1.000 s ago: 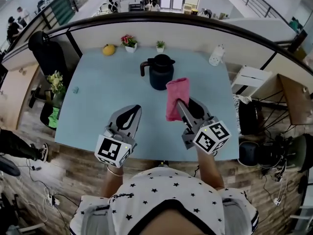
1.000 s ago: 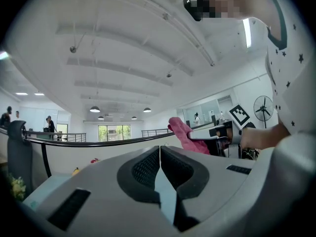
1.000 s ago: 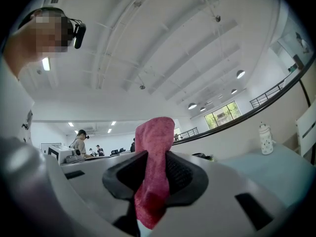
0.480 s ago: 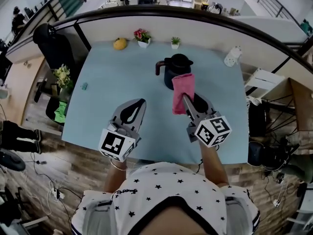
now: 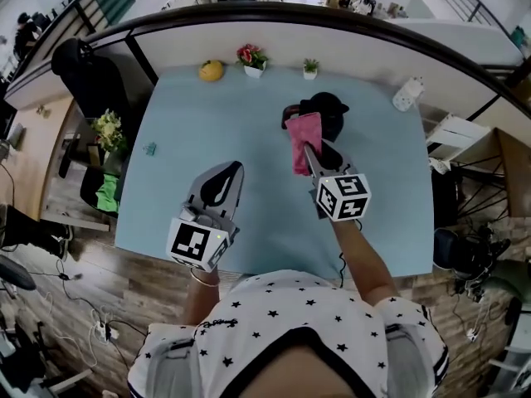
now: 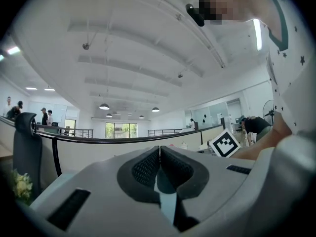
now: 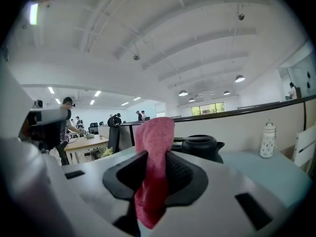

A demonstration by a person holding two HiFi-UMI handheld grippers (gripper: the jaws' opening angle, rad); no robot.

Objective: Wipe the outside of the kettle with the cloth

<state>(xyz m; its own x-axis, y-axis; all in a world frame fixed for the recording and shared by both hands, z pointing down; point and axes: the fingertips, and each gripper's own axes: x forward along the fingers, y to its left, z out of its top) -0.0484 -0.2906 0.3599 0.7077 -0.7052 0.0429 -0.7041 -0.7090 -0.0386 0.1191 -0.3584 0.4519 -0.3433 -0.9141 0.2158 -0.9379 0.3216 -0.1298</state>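
A dark kettle [image 5: 329, 111] stands at the far middle of the pale blue table [image 5: 191, 131]; in the right gripper view the kettle [image 7: 200, 147] shows just behind the cloth. A pink cloth [image 5: 303, 141] hangs in front of the kettle's near left side, and I cannot tell if it touches. My right gripper [image 5: 310, 156] is shut on the pink cloth [image 7: 153, 172], which stands up between its jaws. My left gripper [image 5: 222, 182] hovers over the near left part of the table, well short of the kettle. Its jaws meet with nothing between them [image 6: 160, 168].
Along the far edge sit a yellow fruit-like object [image 5: 211, 70], a potted flower [image 5: 252, 58] and a small green plant [image 5: 310, 66]. A white bottle [image 5: 407, 94] stands at the far right corner. A small teal item [image 5: 150, 148] lies near the left edge. A black chair [image 5: 87, 73] stands left.
My right gripper has carried the pink cloth forward and leftward, from beside the kettle's right side to in front of it. The left gripper has stayed about where it was.
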